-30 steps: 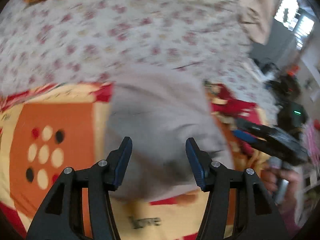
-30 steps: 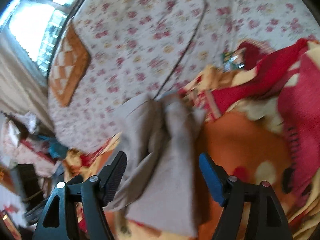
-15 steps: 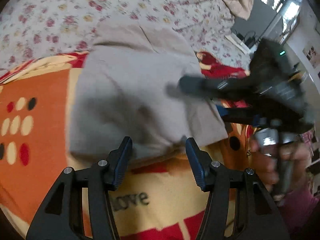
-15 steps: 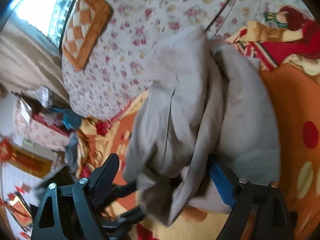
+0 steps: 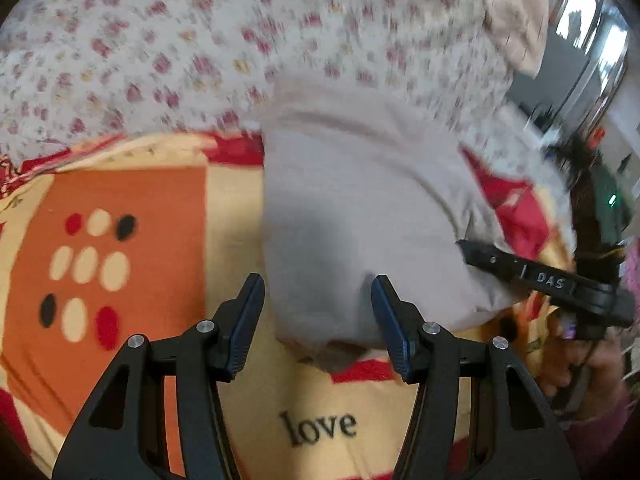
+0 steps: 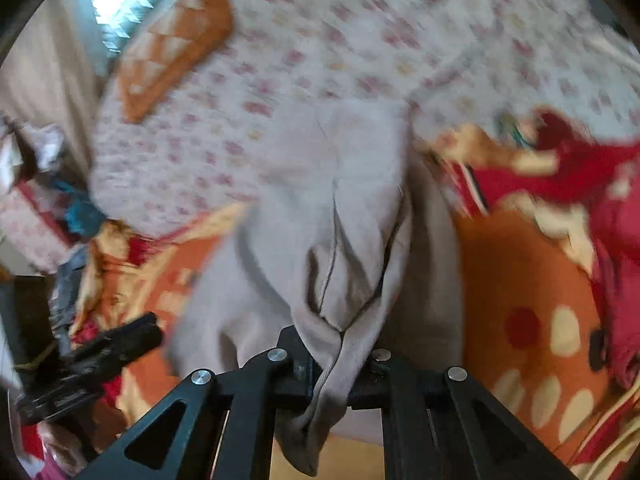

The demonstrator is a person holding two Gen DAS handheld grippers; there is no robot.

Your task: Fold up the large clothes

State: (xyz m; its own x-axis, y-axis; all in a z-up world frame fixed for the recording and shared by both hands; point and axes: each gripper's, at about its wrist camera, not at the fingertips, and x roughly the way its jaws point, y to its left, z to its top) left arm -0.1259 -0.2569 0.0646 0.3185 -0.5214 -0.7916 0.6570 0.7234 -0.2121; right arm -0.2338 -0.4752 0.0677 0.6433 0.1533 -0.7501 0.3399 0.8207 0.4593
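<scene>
A pale grey garment (image 5: 360, 220) lies folded in a bundle on an orange and red blanket (image 5: 120, 280). My left gripper (image 5: 318, 312) hovers over its near edge, open, the blue pads apart and pressing on nothing. My right gripper (image 6: 336, 364) is shut on a bunched fold of the grey garment (image 6: 352, 208), with cloth hanging down between the jaws. In the left wrist view the right gripper (image 5: 466, 246) reaches the garment's right side, held by a person's hand (image 5: 560, 360). The left gripper (image 6: 148, 330) shows at the lower left of the right wrist view.
The blanket, printed with the word "love" (image 5: 320, 428), lies over a floral bed sheet (image 5: 160, 52). An orange quilted cushion (image 6: 176, 40) sits at the far end near a bright window. Piled clutter (image 6: 40, 200) stands beside the bed.
My right gripper, open around the garment's bunched edge half a second ago, has shut on it. My left gripper has sunk a little toward the near edge, still open.
</scene>
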